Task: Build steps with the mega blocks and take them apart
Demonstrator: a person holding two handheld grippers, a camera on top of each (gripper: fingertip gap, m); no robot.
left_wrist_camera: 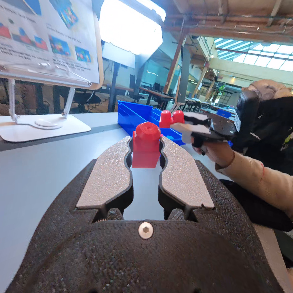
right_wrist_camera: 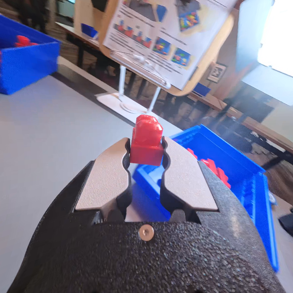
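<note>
A: Blocks?

B: One-stud red block (left_wrist_camera: 145,149) clenched in my left fingers (left_wrist_camera: 126,152), stud up, over the tabletop (left_wrist_camera: 47,166). Two-stud red block (right_wrist_camera: 146,142) clenched in my right fingers (right_wrist_camera: 182,166), at two o'clock from the left, above the blue bin (right_wrist_camera: 237,166).

A: Nearer hand?

B: Left, I judge; right must swing across.

no writing can be read. printed lines and small coloured pictures are carried by the instruction sheet (left_wrist_camera: 47,39) at the upper left of the left wrist view, but they are blurred. a black-and-white square marker (right_wrist_camera: 216,73) is seen at the right wrist view's upper right.
</note>
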